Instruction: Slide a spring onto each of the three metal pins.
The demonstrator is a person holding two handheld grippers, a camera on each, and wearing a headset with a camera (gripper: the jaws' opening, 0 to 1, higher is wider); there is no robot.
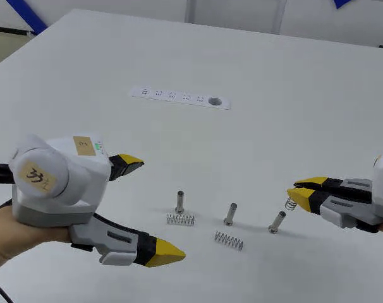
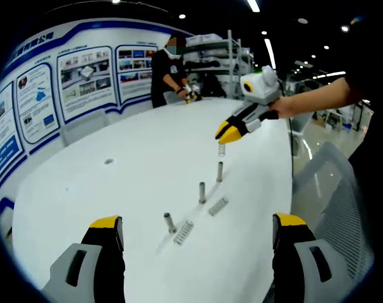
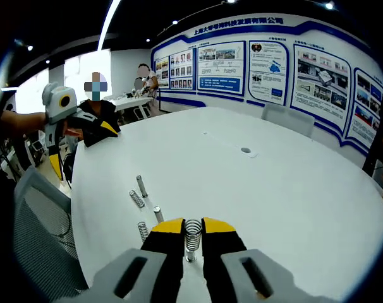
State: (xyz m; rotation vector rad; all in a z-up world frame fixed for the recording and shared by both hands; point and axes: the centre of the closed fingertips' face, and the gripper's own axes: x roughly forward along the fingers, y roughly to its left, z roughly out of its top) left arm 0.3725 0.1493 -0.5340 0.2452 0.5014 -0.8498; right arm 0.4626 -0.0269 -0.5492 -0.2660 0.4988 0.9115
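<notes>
Got the right gripper [image 1: 297,189] clamped on a spring [image 1: 291,203], right over the pin [image 1: 277,221] toward the table's [image 1: 273,82] right edge. Holding the left gripper [image 1: 161,208] spread wide, empty, by the near edge. Also got two loose springs [image 1: 180,219] lying beside the other two pins [image 1: 179,201].

The table [image 1: 273,76] top is smooth, matt white. On the table, each pin [image 1: 230,213] is bright polished metal and each spring [image 1: 229,240] is bare grey metal wire. The left gripper [image 1: 157,208] has matt white and grey plastic shells with yellow tips.
</notes>
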